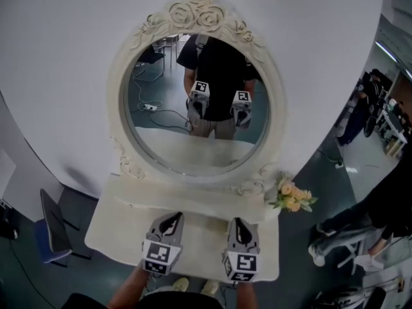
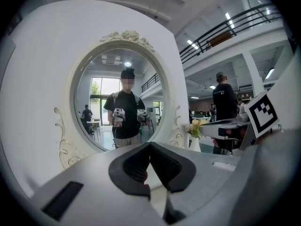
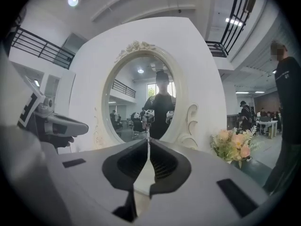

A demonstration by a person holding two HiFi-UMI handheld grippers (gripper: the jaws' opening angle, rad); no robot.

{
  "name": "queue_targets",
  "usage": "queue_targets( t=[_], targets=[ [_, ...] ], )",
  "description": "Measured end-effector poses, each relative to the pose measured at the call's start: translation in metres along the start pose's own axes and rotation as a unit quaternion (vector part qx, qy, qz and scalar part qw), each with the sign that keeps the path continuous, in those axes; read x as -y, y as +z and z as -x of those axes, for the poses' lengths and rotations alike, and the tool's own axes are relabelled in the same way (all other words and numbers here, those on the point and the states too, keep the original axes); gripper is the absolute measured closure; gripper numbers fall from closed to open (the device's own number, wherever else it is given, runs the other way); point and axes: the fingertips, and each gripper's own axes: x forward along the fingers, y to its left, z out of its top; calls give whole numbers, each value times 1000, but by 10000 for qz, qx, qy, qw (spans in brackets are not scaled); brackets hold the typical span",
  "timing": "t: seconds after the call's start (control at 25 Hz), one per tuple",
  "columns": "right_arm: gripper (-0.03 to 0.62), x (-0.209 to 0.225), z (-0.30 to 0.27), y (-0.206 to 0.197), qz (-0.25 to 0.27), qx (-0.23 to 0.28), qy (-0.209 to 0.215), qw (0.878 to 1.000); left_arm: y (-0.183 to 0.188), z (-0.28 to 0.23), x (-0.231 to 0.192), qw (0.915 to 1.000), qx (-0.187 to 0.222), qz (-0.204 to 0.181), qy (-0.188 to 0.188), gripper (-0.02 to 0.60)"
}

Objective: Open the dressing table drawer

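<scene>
We held both grippers over the front of the dressing table worktop (image 1: pixel 109 227), left gripper (image 1: pixel 171 219) and right gripper (image 1: pixel 237 224), each with fingers pressed together on nothing and aimed at the mirror (image 1: pixel 199 108). No view showed the drawer. We judged it under the worktop's front edge, below both grippers, equally near each, running side to side.
</scene>
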Motion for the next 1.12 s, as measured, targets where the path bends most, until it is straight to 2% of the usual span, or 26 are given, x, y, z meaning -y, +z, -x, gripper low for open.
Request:
queue_targets(
  t=[0.44,1.12],
  targets=[
    [595,-26,0,6,237,-21,276,9993,9,18,-12,9998,130,-34,167,578],
    [599,-25,10,4,394,-48,286,9988,8,20,-5,9998,108,-4,158,578]
  ],
)
